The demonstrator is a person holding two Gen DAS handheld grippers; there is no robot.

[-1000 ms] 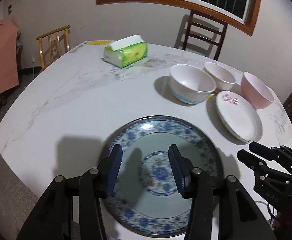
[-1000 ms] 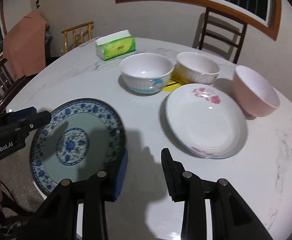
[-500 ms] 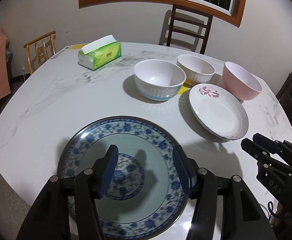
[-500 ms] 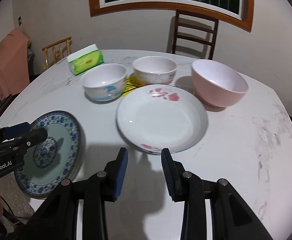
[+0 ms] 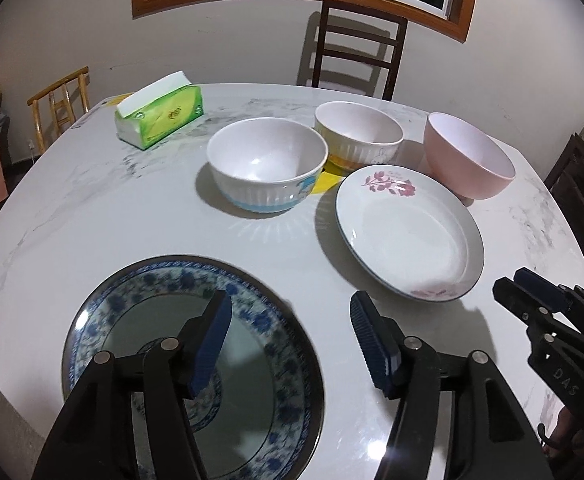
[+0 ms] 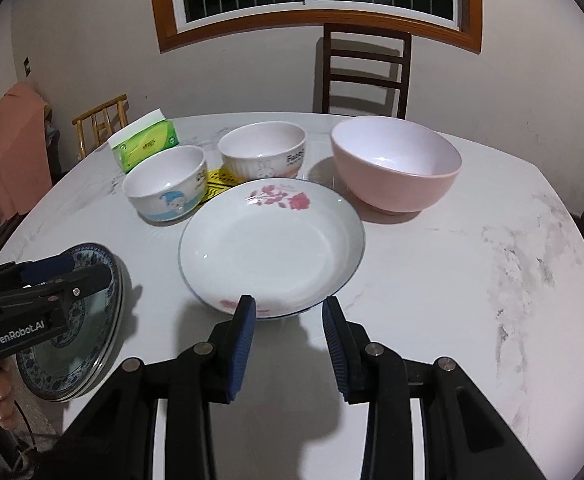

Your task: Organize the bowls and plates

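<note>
Your right hand-held gripper [image 6: 288, 326], open and empty, nears the white plate [image 6: 272, 244]: stiff, slick, breakable, so pinch its near rim.

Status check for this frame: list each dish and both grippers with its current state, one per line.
blue patterned plate: flat, at near table edge
floral plate: flat, empty
blue-trim bowl: upright, empty
rabbit bowl: upright, empty
pink bowl: upright, empty
left gripper: jaws opening, nothing between
right gripper: open, empty
</note>
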